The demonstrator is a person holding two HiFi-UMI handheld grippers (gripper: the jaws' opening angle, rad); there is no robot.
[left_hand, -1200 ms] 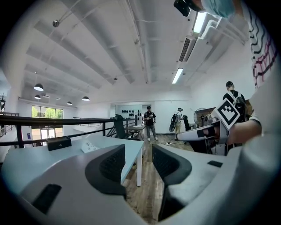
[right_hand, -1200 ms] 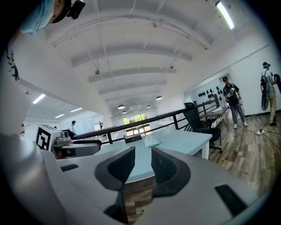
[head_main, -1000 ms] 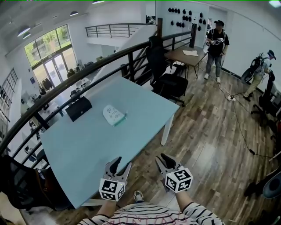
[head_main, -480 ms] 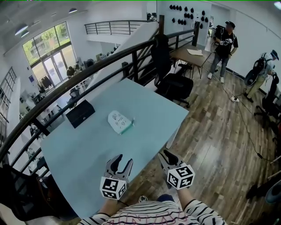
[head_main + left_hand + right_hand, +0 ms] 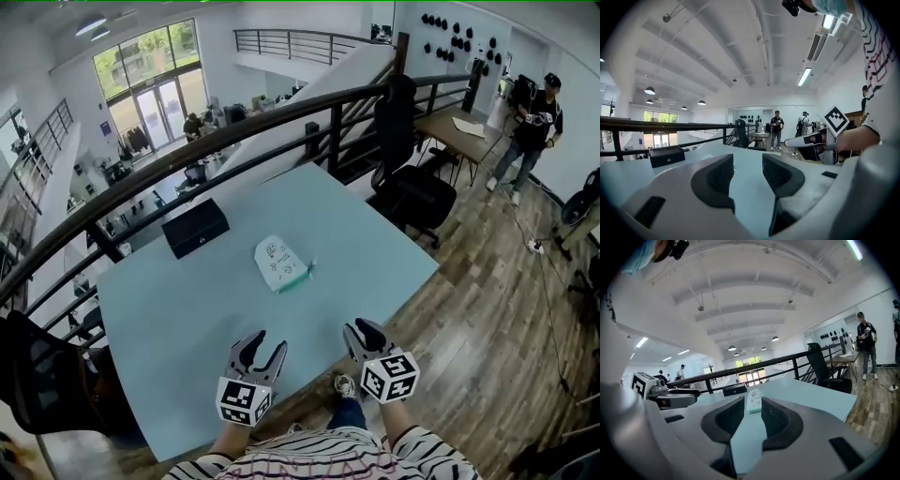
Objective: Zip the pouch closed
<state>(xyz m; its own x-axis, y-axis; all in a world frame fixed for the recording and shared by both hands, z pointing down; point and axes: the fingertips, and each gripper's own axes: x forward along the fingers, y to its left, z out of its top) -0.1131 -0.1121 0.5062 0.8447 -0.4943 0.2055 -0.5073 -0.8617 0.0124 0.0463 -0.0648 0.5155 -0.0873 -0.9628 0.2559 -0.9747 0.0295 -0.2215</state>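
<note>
A small white pouch [image 5: 278, 263] with a teal edge lies flat near the middle of the pale blue table [image 5: 187, 309]; in the right gripper view the pouch [image 5: 754, 401] shows far ahead, between the jaws' line. My left gripper [image 5: 260, 350] hovers over the table's near edge, open and empty. My right gripper [image 5: 360, 335] is beside it at the near edge, also open with nothing between its fingers. Both are well short of the pouch. In the left gripper view the jaws [image 5: 747, 173] stand apart over bare tabletop and the right gripper [image 5: 813, 140] shows at the right.
A black box [image 5: 195, 227] sits on the table's far left part. A dark railing [image 5: 234, 136] runs behind the table. A black office chair [image 5: 412, 187] stands off the table's right corner, and a person [image 5: 530, 127] stands by a wooden desk [image 5: 464, 131] farther back.
Both grippers and the head view have advanced toward the table; the pouch and table now sit nearer and more central. Jaws stay apart as before.
</note>
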